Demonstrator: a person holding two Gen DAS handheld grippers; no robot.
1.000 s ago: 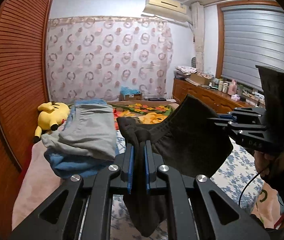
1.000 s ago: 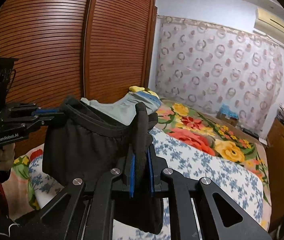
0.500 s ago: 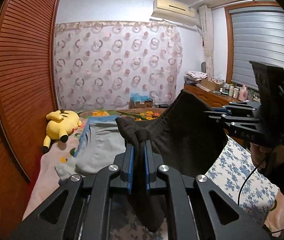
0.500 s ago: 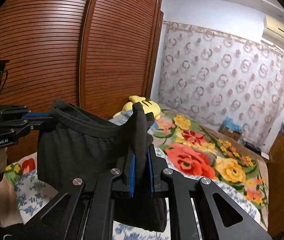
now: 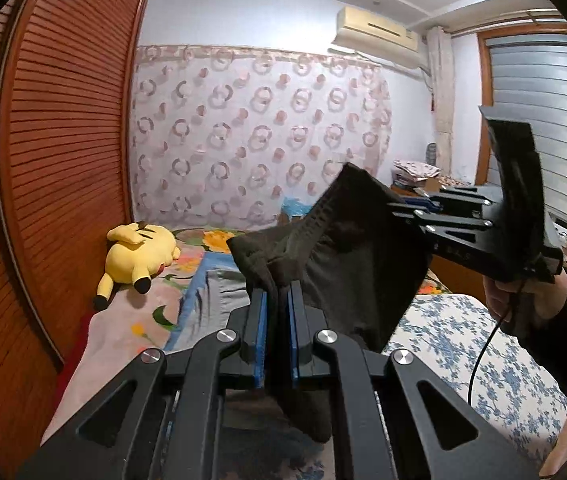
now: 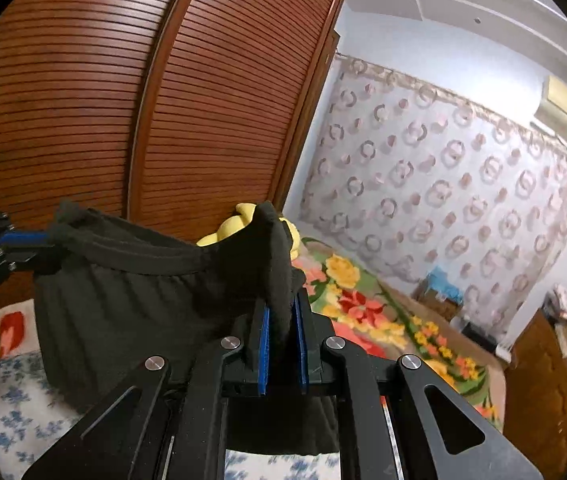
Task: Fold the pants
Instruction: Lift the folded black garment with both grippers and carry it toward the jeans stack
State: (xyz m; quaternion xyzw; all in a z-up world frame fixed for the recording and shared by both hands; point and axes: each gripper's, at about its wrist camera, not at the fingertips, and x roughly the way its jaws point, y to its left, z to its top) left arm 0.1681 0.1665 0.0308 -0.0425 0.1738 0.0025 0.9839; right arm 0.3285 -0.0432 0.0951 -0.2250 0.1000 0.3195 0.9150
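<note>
Pants [image 5: 363, 272] waistband stretched between left gripper [image 5: 276, 300] and right gripper [image 6: 282, 312], each pinching one end, above bed [image 5: 455, 332].

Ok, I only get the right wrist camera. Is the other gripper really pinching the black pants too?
Observer: Yes. The left wrist view shows the left gripper shut on a bunched corner of the pants.
Operator: What's hiding behind them?
Observer: A yellow plush toy, lying on the bed beside the wardrobe.
Operator: Anything else on there?
Observer: Grey and blue clothes lie just beyond the left gripper.
</note>
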